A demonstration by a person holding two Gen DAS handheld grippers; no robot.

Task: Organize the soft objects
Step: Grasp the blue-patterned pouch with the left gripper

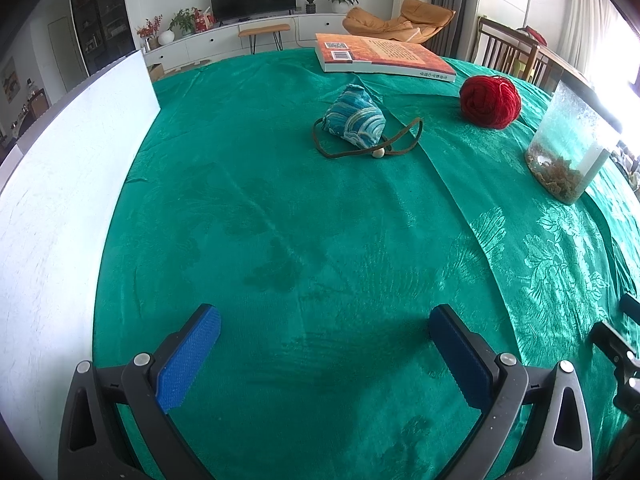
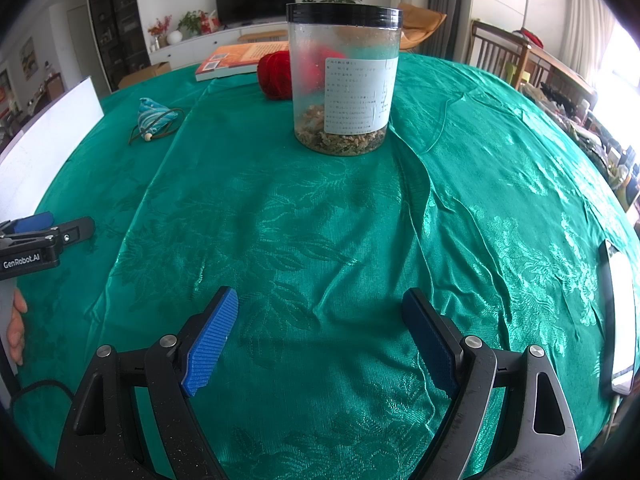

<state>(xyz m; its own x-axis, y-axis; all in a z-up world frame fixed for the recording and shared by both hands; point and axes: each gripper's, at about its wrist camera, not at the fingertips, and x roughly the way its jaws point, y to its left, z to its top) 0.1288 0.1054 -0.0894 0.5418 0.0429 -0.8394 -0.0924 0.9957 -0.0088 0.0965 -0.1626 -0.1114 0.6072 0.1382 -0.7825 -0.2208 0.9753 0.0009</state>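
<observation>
Both sets of jaws are standing wide apart and gripping nothing. The left gripper (image 1: pixel 325 354) is hovering low over bare green patterned cloth covering the tabletop (image 1: pixel 280 220), its blue ribbed pads (image 1: pixel 188 360) pointing toward the far side. The right gripper (image 2: pixel 320 344) is hanging in the same way over wrinkled cloth further right, its jaws likewise empty.

Nothing is being handled yet, so the step in hand looks like a first reach. Straight ahead of the left gripper, well apart from it, the small blue wave-patterned fabric pouch (image 1: pixel 354 118) is lying with its brown drawstring cord and pale bead (image 1: pixel 377 154) trailing loose on the near side. To its right, near a flat orange-covered book (image 1: pixel 384 56), the round ball of red yarn (image 1: pixel 490 102) is sitting. For a good pick, the left jaws are probably best closing across the pouch's bulging body rather than the cord, which could slip or drag. The yarn should compress, so a grip around its middle seems wise, and a loose strand may unwind.

The clear plastic jar with a black lid and brown bits at the bottom (image 2: pixel 344 76) is standing directly ahead of the right gripper, partly hiding the yarn; reaching round it rather than over looks safer. A white board (image 1: pixel 60 184) is lining the left edge, and a white phone (image 2: pixel 620 320) is lying at the far right.
</observation>
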